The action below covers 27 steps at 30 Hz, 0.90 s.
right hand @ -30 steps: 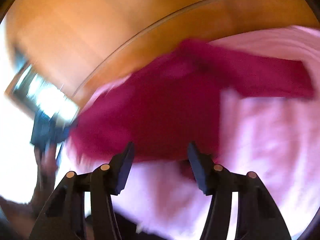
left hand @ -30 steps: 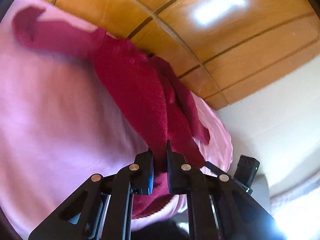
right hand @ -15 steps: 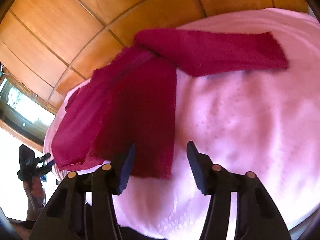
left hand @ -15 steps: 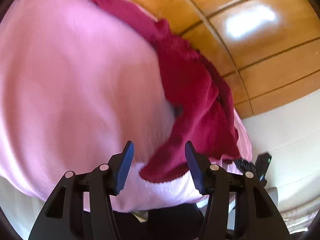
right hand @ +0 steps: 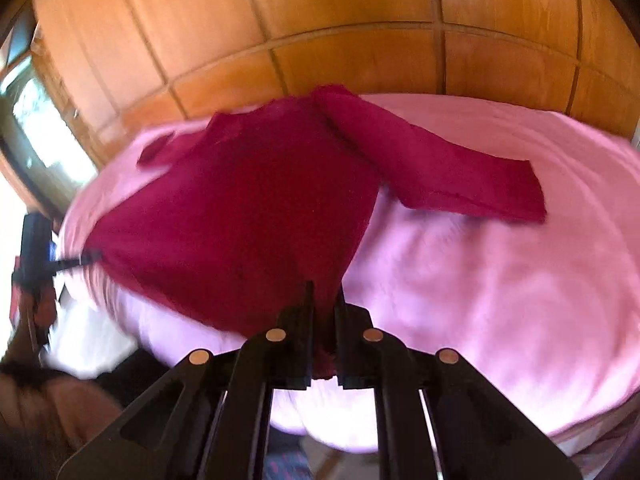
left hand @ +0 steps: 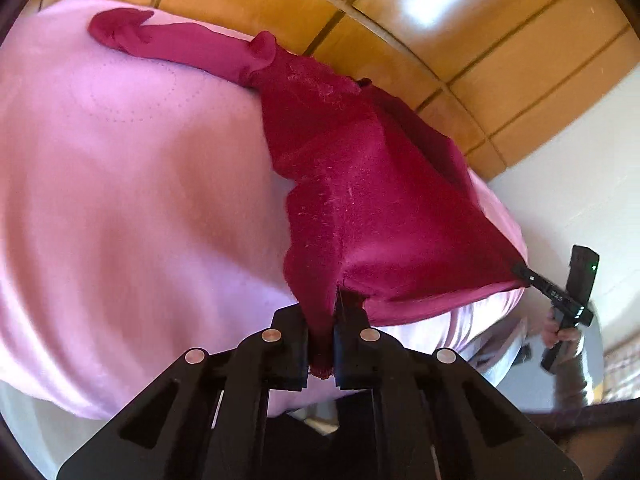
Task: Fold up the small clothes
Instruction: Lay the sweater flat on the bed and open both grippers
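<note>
A dark red long-sleeved sweater (left hand: 360, 184) lies on a pink bed cover (left hand: 132, 200), one sleeve stretched out to the far left. My left gripper (left hand: 322, 320) is shut on the sweater's near hem corner, red fabric pinched between its pads. In the right wrist view the same sweater (right hand: 248, 216) is lifted at its lower edge, and my right gripper (right hand: 323, 320) is shut on the other hem corner. Each gripper shows in the other's view at the hem's far end: the right one (left hand: 524, 272), the left one (right hand: 88, 258). The hem is stretched taut between them.
Wooden wardrobe panels (right hand: 320, 28) rise behind the bed. A hand (left hand: 560, 332) holds the right gripper's handle near a white wall. A bright window (right hand: 36, 120) is at the left. The pink cover (right hand: 500, 300) spreads wide to the right of the sweater.
Both grippers were open half a second ago above the hem; now each has closed on a hem corner, and the sweater's lower edge is lifted and pulled taut.
</note>
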Each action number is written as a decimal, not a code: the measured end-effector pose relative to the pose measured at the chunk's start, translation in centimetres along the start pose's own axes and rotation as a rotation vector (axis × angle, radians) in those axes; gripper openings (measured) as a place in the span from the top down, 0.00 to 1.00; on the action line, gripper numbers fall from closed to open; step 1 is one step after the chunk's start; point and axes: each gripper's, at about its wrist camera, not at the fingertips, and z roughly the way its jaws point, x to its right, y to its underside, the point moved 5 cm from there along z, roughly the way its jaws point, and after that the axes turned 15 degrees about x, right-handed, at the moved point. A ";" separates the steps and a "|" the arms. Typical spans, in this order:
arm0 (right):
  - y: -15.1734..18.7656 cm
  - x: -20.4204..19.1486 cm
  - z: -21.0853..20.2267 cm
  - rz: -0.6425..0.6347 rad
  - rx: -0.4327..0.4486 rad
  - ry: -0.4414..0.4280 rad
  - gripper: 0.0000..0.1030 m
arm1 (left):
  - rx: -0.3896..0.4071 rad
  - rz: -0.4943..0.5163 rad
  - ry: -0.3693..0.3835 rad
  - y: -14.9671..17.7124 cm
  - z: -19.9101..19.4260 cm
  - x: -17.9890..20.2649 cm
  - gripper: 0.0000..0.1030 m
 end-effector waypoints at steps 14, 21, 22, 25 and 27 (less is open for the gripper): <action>-1.9 -1.0 3.1 0.033 0.046 0.032 0.46 | 0.144 -0.225 -0.126 -3.6 -2.3 -7.3 0.65; -5.3 -8.3 11.6 0.024 0.076 -0.125 0.41 | 0.312 -0.298 -0.380 -11.9 -1.8 -13.2 0.53; -5.3 -9.3 12.8 0.023 0.072 -0.139 0.41 | 0.319 -0.283 -0.418 -12.8 -1.4 -13.4 0.53; -5.4 -12.4 16.4 0.031 0.049 -0.189 0.41 | 0.322 -0.232 -0.529 -16.1 -0.3 -14.8 0.53; -5.1 -13.8 17.9 0.020 0.047 -0.196 0.41 | 0.318 -0.198 -0.587 -17.7 0.4 -15.7 0.42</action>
